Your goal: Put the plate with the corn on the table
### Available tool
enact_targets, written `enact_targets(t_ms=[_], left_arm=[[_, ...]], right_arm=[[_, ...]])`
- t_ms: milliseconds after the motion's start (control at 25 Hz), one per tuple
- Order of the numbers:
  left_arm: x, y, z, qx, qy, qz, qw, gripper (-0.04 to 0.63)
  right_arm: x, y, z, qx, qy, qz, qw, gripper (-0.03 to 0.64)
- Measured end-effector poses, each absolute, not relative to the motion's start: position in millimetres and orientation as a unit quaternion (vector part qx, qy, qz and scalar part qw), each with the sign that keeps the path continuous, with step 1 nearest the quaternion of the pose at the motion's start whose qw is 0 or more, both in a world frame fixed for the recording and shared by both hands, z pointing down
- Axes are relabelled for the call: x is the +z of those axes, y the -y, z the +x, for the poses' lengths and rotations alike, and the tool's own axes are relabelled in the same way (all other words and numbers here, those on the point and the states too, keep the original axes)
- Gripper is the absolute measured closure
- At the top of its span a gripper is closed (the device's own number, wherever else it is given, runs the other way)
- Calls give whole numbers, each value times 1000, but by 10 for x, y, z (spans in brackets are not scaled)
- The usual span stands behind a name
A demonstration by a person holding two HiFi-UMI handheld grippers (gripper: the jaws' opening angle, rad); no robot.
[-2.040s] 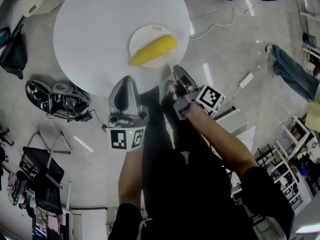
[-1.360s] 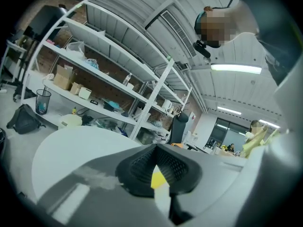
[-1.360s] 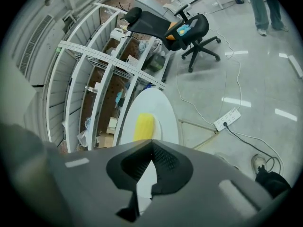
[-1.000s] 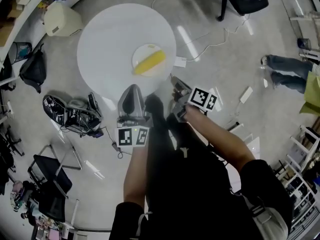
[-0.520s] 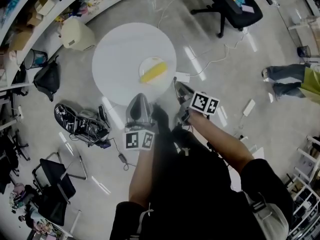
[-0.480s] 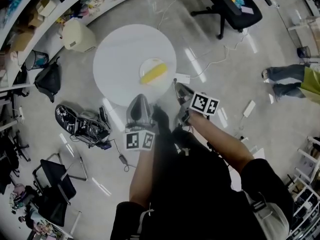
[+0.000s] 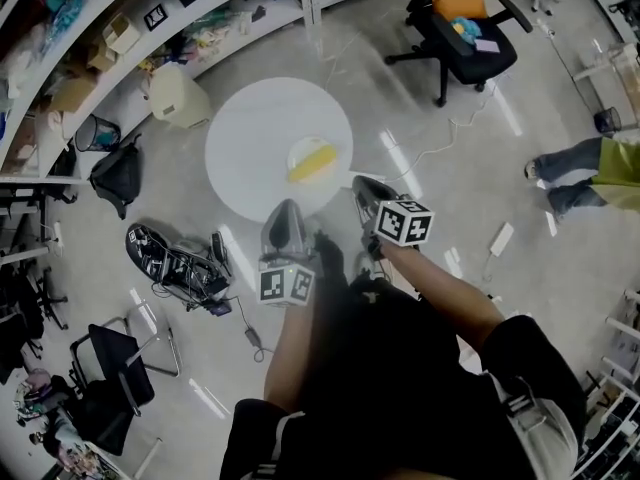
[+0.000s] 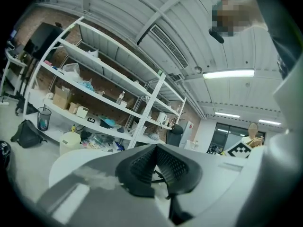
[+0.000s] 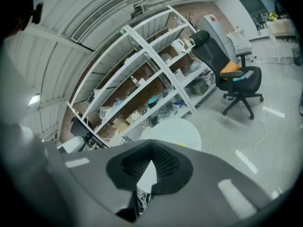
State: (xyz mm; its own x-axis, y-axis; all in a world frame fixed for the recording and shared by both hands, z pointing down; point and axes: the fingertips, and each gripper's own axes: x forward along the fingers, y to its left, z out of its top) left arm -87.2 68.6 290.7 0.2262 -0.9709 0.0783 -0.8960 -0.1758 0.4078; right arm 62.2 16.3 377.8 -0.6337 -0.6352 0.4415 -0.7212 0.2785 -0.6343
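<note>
In the head view a round white table [image 7: 250,143] stands on the floor far below. The white plate [image 7: 310,160] lies near the table's right edge with the yellow corn cob [image 7: 313,160] on it. My left gripper [image 7: 285,208] is shut and holds nothing; it hangs over the table's near edge. My right gripper [image 7: 358,182] is likewise shut and holds nothing, just right of the plate. In the left gripper view the left gripper [image 8: 156,148] points at shelving, its jaws closed together. The right gripper [image 9: 152,148] looks over the table [image 9: 173,129].
Long white shelves [image 7: 150,13] packed with boxes run along the back. A black office chair [image 7: 460,23] stands at the upper right. A beige bin [image 7: 178,93], a black bag [image 7: 118,173] and a heap of gear [image 7: 170,263] lie left of the table. A person's legs [image 7: 580,168] show at right.
The head view has drawn back and up: table, plate and corn look smaller and farther away. Both grippers stay shut and apart from the plate, which rests unmoved on the table.
</note>
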Motion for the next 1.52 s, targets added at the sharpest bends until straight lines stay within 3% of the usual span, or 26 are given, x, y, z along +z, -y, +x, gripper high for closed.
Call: enact_targets(t_ms=[600,1520], left_arm=[[2515,-773,-841,-100,601,777,158,591],[2429,-884,-844,-105,588,789,144,591]], right_arm=[[2878,-247,673,260,859,437,53,607],[2705,-439,588,229,869,436,48,609]])
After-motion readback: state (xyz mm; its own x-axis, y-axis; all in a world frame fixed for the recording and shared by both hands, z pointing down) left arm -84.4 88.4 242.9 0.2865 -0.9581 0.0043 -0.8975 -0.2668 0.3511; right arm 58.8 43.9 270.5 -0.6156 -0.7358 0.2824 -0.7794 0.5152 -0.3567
